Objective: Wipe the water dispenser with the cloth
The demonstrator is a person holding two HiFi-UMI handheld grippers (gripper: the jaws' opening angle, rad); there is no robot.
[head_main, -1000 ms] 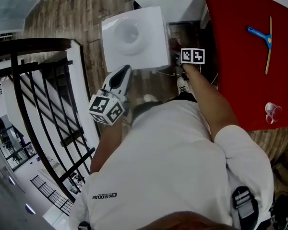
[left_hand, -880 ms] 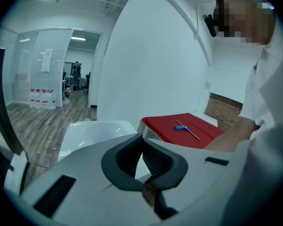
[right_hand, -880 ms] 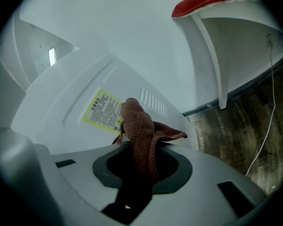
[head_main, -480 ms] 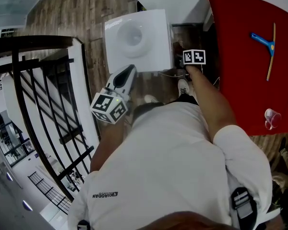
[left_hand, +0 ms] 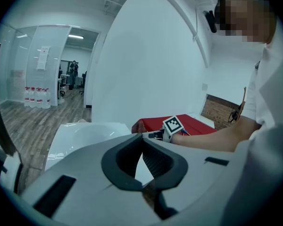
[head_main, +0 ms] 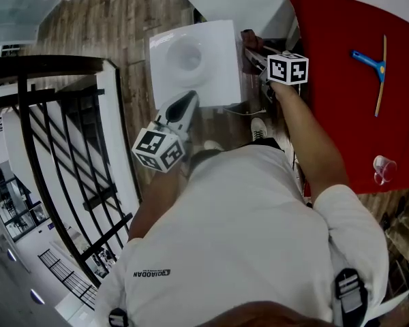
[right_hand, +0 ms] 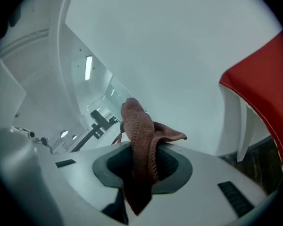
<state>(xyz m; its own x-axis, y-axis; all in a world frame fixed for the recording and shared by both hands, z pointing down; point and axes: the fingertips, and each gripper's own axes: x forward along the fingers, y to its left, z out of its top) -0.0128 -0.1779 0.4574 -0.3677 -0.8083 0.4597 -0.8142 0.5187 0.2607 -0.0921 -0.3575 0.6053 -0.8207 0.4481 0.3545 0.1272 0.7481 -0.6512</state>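
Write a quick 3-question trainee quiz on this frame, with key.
1. Which jaws pinch the brown cloth? A) left gripper B) right gripper C) neither
2. True or false: the blue squeegee lies on the water dispenser.
3. Fill in: the left gripper's jaws are together and hold ____.
Key: 1 B; 2 false, it lies on the red table; 3 nothing.

dispenser [head_main: 194, 60] left of table [head_main: 341, 80]
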